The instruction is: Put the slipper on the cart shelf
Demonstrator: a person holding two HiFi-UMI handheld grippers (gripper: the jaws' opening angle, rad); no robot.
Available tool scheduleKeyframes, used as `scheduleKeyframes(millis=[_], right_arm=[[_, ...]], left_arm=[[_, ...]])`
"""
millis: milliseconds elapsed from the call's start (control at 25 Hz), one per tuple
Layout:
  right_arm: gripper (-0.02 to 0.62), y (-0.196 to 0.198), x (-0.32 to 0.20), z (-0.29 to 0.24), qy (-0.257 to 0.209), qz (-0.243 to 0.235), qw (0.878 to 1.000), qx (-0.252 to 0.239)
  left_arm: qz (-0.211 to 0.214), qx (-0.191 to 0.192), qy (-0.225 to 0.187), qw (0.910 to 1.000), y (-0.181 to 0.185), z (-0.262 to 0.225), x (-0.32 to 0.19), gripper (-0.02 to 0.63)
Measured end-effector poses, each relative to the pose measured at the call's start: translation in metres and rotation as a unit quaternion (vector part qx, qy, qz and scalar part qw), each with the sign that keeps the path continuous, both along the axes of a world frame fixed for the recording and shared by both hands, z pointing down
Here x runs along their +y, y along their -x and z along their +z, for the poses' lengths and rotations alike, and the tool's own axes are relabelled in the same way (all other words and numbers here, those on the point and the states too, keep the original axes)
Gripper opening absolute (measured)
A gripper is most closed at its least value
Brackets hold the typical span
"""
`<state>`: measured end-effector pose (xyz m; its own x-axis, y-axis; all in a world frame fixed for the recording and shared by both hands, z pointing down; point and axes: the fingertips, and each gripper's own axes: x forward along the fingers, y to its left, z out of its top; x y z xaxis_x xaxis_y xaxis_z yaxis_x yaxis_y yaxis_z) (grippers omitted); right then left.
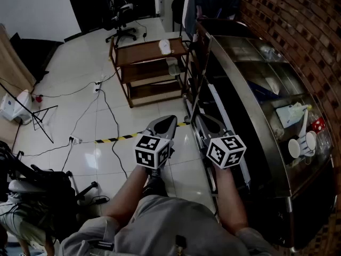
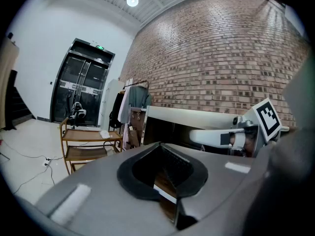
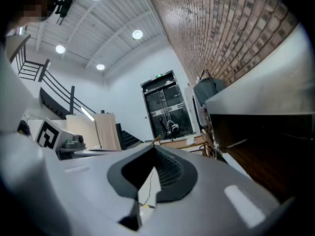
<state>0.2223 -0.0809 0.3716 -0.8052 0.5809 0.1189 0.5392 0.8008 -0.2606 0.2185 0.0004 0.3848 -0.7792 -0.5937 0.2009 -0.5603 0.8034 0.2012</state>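
A white slipper (image 1: 165, 46) lies on the top shelf of a wooden cart (image 1: 143, 55) far ahead of me across the tiled floor. A second pale object (image 1: 173, 67) sits at the right end of the cart's middle shelf; I cannot tell what it is. My left gripper (image 1: 166, 120) and right gripper (image 1: 212, 120) are held side by side, pointing toward the cart, both shut and empty. The left gripper view has the slipper (image 2: 105, 134) and cart (image 2: 78, 137) small beyond the jaws of the left gripper (image 2: 160, 144). Past the right gripper (image 3: 153, 146), the cart (image 3: 179, 142) is tiny.
A long steel counter (image 1: 250, 84) runs along the brick wall (image 1: 303, 31) on my right, with white cups (image 1: 301, 145) on it. Cables (image 1: 106, 111) and a yellow-black tape strip (image 1: 120, 138) cross the floor. An office chair (image 1: 121, 15) stands beyond the cart.
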Motion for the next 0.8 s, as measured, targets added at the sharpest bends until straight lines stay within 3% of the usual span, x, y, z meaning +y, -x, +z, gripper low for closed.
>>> scheduleKeyframes(millis=[480,800], right_arm=[[-0.002,0.179,0.086,0.011,-0.043,0.014,0.999,0.014],[-0.002,0.280,0.114,0.016,-0.041,0.027,0.999,0.025]], left_arm=[[0.023,0.009,-0.014,0.9996,0.187,0.011,0.084,0.008],[0.031,0.025,-0.014,0.9991,0.286,0.023,0.114,0.008]])
